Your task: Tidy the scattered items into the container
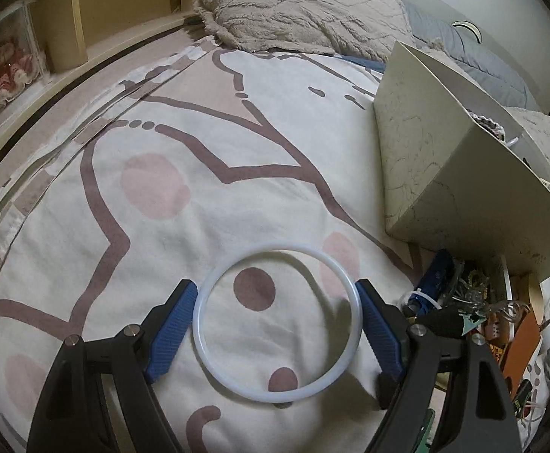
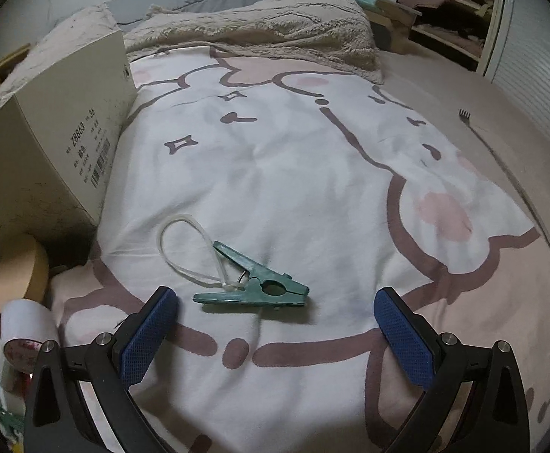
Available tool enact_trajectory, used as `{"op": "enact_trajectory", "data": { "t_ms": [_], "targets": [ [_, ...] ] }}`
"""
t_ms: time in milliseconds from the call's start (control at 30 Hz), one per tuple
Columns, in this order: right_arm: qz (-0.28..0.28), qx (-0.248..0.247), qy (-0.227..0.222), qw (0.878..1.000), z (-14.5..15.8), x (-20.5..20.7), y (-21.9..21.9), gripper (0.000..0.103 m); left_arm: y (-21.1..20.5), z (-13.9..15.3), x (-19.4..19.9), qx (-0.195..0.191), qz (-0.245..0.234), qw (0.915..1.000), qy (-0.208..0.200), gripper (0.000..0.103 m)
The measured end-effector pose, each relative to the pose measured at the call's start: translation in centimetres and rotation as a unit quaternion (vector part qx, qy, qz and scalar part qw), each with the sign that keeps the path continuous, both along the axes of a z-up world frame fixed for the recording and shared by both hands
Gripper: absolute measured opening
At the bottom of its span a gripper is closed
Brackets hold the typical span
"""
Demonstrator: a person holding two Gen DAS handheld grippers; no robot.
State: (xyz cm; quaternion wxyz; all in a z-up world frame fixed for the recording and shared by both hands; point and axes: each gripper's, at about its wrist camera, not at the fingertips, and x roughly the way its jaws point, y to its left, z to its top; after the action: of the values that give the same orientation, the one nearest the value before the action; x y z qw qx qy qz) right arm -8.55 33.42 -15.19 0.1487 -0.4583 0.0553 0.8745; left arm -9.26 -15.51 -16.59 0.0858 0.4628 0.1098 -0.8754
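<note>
left wrist view: left gripper (image 1: pixel 276 313) clasping a white ring (image 1: pixel 278 305) across its width, pads touching both sides, ring just over the bedspread (image 1: pixel 161 151). could squash oval and spring free if squeezed harder, being thin and bendy. cardboard box (image 1: pixel 444 173) up to the right, near.

right wrist view: right gripper (image 2: pixel 275 321) spread wide, empty. green clip (image 2: pixel 254 283) with clear loop (image 2: pixel 188 241) lying flat just ahead, between the pads but nearer the left one. might skid on soft fabric, or snag the loop, if closed off-centre.

Box (image 1: pixel 475 204) interior mostly hidden; clutter (image 1: pixel 475 294) beside it indistinct; tape roll (image 2: pixel 22 336) edge-cropped.
</note>
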Motion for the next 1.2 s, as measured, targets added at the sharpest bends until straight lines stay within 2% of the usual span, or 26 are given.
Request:
{"op": "enact_trajectory", "data": {
  "t_ms": [100, 267, 367, 500, 567, 700, 933, 1000, 1133, 1200],
  "targets": [
    [-0.021, 0.007, 0.0, 1.0, 0.1, 0.3, 0.6, 0.103, 0.0, 0.0, 0.0, -0.008, -0.001, 1.0, 0.0, 0.084],
    [-0.045, -0.007, -0.001, 0.999, 0.2, 0.8, 2.4, 0.103, 0.8, -0.3, -0.2, -0.06, -0.009, 0.9981, -0.007, 0.084],
    [-0.039, -0.019, -0.001, 0.999, 0.3, 1.0, 2.8, 0.103, 1.3, -0.6, -0.4, -0.08, -0.013, 0.9966, -0.011, 0.084],
    [0.016, -0.028, 0.005, 0.999, 0.5, 0.9, 2.0, 0.103, 1.3, -0.8, -0.3, -0.082, -0.011, 0.9965, -0.012, 0.084],
    [0.033, -0.009, 0.003, 0.999, 0.6, 0.6, 1.3, 0.103, 1.3, -0.8, -0.3, -0.082, -0.01, 0.9965, -0.012, 0.084],
    [0.018, 0.023, 0.001, 1.0, 0.6, 0.1, 0.8, 0.103, 1.4, -0.8, -0.4, -0.083, -0.01, 0.9964, -0.013, 0.084],
    [0.019, -0.032, 0.014, 0.999, 0.2, -0.1, 1.6, 0.102, 1.5, -0.8, -0.4, -0.084, -0.009, 0.9963, -0.012, 0.084],
    [0.017, -0.038, 0.022, 0.999, 0.2, 0.0, 1.7, 0.093, 1.5, -0.9, -0.4, -0.084, -0.01, 0.9964, -0.012, 0.084],
    [0.024, -0.056, 0.037, 0.997, 0.3, 0.2, 1.8, 0.084, 1.5, -0.8, -0.4, -0.084, -0.01, 0.9964, -0.012, 0.084],
    [0.031, -0.058, 0.042, 0.997, 0.3, 0.2, 1.7, 0.076, 1.5, -0.8, -0.4, -0.084, -0.009, 0.9964, -0.012, 0.084]
  ]
}}
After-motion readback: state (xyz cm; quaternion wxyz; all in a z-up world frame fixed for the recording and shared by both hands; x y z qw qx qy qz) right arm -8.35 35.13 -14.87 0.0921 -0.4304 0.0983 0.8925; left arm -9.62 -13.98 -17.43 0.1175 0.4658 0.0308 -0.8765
